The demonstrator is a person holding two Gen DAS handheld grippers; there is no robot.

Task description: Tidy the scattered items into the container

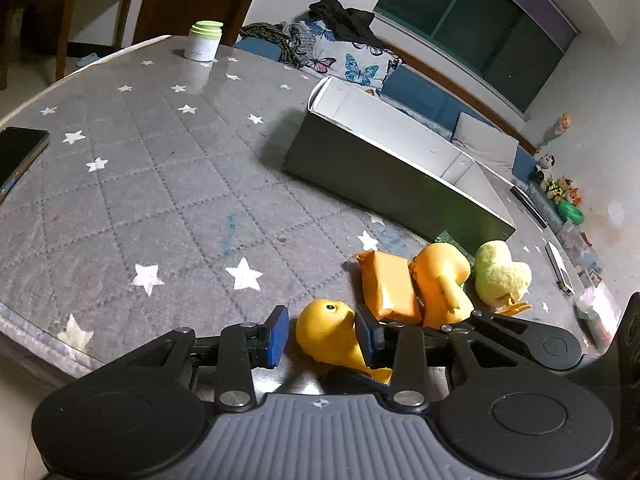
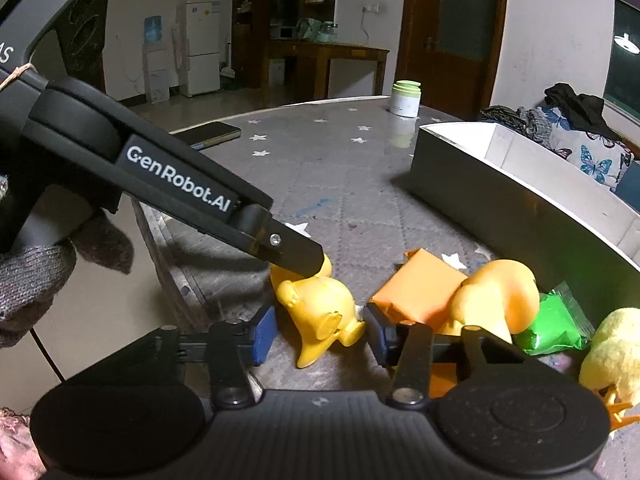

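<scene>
The yellow duck [image 1: 326, 334] lies on its side between the blue pads of your left gripper [image 1: 322, 334], near the table's front edge. The jaws stand apart around it; the right pad is at the duck's side, the left pad just clear of it, so nothing is clamped. Your right gripper [image 2: 320, 334] is spread open too, with the same duck's tail end [image 2: 320, 314] lying between its pads, neither pad pressing on it. In the right wrist view, one finger of the left gripper [image 2: 298, 254] comes down onto the duck's head.

Just to the right of both tools sits an orange packet [image 1: 386, 286], and against it an orange duck [image 1: 442, 280]. Further right is a fuzzy yellow chick [image 1: 502, 274], with a green packet [image 2: 550, 326] between the orange duck and the chick.

Ahead and to the right stands the open box [image 1: 384, 172], grey outside and white inside, well apart from the yellow duck.

Far ahead, a white jar with a green lid [image 1: 203, 40] stands on the star-patterned mat [image 1: 160, 184], and a phone [image 1: 20, 156] lies off to the left.
</scene>
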